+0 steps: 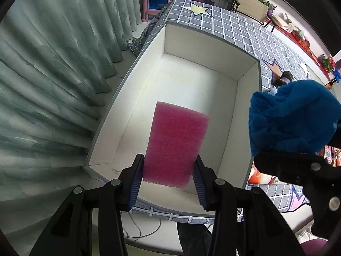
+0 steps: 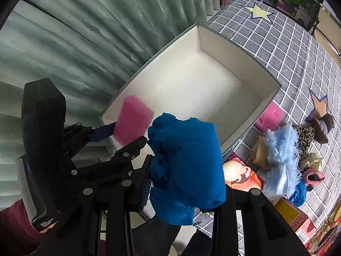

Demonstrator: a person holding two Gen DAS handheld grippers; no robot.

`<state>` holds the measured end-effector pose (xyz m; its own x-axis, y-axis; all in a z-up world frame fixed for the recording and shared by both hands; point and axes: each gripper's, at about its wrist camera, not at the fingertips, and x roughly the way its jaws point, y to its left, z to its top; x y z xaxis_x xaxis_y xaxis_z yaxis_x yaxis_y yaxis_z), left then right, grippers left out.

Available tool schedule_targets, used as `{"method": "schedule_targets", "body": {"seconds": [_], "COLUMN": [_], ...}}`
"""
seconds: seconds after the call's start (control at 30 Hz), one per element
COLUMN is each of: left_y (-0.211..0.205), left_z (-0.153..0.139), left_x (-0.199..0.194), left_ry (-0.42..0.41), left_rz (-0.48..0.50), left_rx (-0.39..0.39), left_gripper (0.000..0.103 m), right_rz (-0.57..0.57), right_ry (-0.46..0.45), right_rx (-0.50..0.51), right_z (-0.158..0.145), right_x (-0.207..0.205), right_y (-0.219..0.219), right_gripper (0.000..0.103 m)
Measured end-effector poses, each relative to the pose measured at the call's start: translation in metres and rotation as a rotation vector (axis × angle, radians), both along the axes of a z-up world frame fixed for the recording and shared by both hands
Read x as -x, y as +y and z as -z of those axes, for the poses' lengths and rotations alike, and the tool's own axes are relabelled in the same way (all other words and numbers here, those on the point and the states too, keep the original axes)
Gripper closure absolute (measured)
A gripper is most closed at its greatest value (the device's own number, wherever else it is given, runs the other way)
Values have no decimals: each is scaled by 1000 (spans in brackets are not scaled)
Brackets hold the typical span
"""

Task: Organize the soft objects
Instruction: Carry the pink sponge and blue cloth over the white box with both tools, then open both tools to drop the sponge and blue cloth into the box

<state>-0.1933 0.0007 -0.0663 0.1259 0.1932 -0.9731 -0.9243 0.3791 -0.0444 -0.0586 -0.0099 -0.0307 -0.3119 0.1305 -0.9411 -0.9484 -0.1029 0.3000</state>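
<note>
My left gripper [image 1: 168, 179] is shut on a pink sponge [image 1: 175, 143] and holds it over the near end of an open white box [image 1: 240, 111]. The sponge [image 2: 132, 119] and the left gripper [image 2: 125, 134] also show in the right wrist view, above the box's near left corner. My right gripper [image 2: 183, 183] is shut on a crumpled blue cloth [image 2: 187, 162], held just outside the box's [image 2: 270, 98] near right side. The blue cloth [image 1: 292, 117] shows in the left wrist view to the right of the box. The box's floor is bare.
The box stands on a grey checked cloth with stars [image 2: 283, 44]. To its right lie another pink sponge [image 2: 269, 117], a fluffy light-blue item [image 2: 281, 155], a leopard-print toy [image 2: 307, 136] and other soft things. Green curtains [image 1: 53, 74] hang on the left.
</note>
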Motion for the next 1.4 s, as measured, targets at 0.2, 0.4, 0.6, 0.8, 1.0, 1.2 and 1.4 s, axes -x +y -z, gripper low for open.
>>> {"method": "schedule_targets", "body": {"seconds": [0.2, 0.4, 0.6, 0.8, 1.0, 1.2, 1.4], "left_y": [-1, -1, -1, -2, -5, 2, 7], "left_z": [2, 3, 3, 1, -3, 4, 5], "left_x": [-2, -3, -5, -7, -8, -3, 1], "left_ry": [3, 5, 5, 4, 7, -3, -23], "left_rz": [6, 5, 9, 19, 12, -51, -77], "left_rx": [6, 15, 14, -1, -34, -1, 6], "left_gripper": [55, 55, 54, 51, 24, 12, 0], "right_rz": [-8, -7, -7, -35, -16, 9, 66], "right_ry": [-3, 0, 1, -6, 5, -4, -2], "right_rx": [11, 11, 14, -3, 0, -1, -2], "right_z": [4, 6, 7, 6, 6, 3, -1], "right_x": [2, 1, 1, 6, 1, -3, -15], "right_y": [5, 8, 9, 10, 13, 13, 15], "right_gripper": [68, 68, 68, 67, 53, 28, 0]}}
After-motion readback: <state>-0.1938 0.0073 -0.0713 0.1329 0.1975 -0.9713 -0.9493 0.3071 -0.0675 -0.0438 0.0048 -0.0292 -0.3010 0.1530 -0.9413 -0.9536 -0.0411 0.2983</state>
